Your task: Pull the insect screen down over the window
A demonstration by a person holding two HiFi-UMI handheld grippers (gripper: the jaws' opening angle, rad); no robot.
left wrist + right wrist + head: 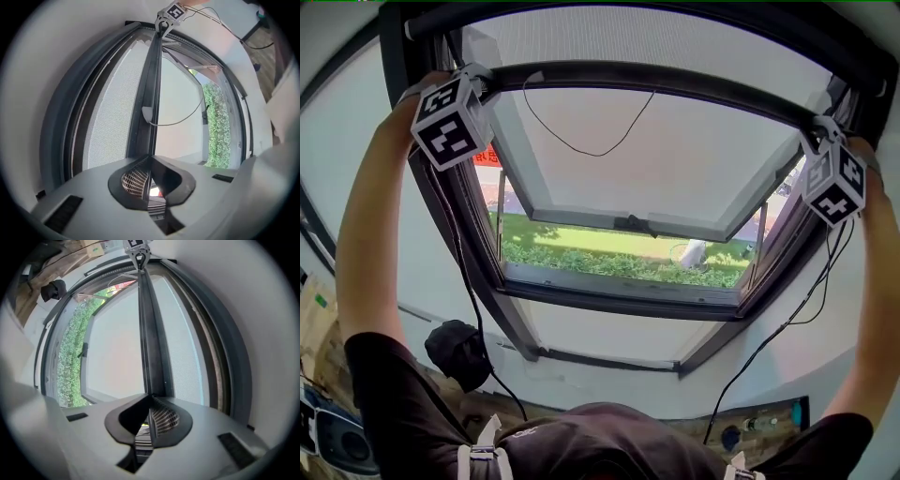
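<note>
The insect screen's dark pull bar [656, 80] runs across the top of the window, with grey mesh [656, 42] showing above it. My left gripper [483, 80] is shut on the bar's left end and my right gripper [820, 131] on its right end. In the left gripper view the bar [152, 93] runs straight out from the closed jaws of the left gripper [150, 157] to the right gripper [164, 21] at the far end. The right gripper view mirrors this: the bar [150, 333] leaves the pinched right gripper [151, 397], mesh [187, 343] beside it.
The window sash [656, 159] is tilted outward, with a thin pull cord [581, 141] hanging from the bar in front of it. A green hedge [619, 262] shows outside. A black object [459, 352] sits below the frame at left. Cables [469, 281] hang from both grippers.
</note>
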